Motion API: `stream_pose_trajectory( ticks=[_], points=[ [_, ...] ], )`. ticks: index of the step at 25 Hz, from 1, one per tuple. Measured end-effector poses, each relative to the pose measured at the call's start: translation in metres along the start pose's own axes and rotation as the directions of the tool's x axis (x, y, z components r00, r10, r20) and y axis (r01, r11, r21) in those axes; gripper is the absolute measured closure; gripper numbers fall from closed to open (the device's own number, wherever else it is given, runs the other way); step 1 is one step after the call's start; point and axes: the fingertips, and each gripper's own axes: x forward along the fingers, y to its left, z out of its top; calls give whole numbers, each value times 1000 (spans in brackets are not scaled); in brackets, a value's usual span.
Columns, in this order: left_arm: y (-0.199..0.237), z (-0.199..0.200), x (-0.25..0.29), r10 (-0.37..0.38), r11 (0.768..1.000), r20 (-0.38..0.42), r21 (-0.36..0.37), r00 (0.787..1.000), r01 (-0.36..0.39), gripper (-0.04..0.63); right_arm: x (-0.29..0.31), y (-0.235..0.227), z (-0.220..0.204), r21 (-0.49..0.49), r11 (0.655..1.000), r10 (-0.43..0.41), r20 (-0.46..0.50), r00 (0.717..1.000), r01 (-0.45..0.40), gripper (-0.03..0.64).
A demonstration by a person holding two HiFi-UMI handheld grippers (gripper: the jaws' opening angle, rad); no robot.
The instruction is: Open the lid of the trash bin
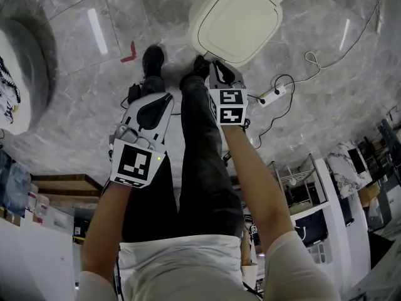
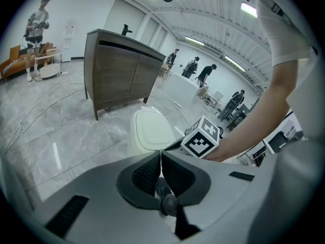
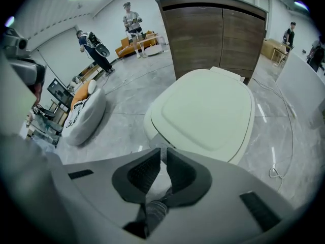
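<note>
On the marble floor (image 1: 75, 74) just ahead of my shoes (image 1: 153, 60) stands the trash bin, its lid (image 1: 237, 19) down. The lid's long axis runs away from me, hinge end farthest. My right gripper (image 1: 216, 64) hovers at the near rim, its jaws a narrow gap apart around nothing. My left gripper (image 1: 161, 99) hangs back, jaws closed and empty. Only the gripper views show the wooden cabinet (image 3: 218, 32) behind the bin.
</note>
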Motion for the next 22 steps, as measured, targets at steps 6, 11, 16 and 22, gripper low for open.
stream_pose_trajectory(
  ticks=[6,11,16,22],
  points=[
    [2,-4,2,-5,1000,-1,-2,1000,5,577,3,2,1,-1,993,-119,3,993,119,582],
    [9,-7,2,-5,1000,-1,-2,1000,5,577,6,1,0,44,984,-172,-5,985,172,581],
    [14,-9,-1,-5,1000,4,4,1000,5,577,6,1,-1,25,988,-151,5,989,150,574],
    [14,-14,-8,-8,1000,1,17,1000,8,577,6,1,1,22,989,-149,0,989,149,572]
  ],
)
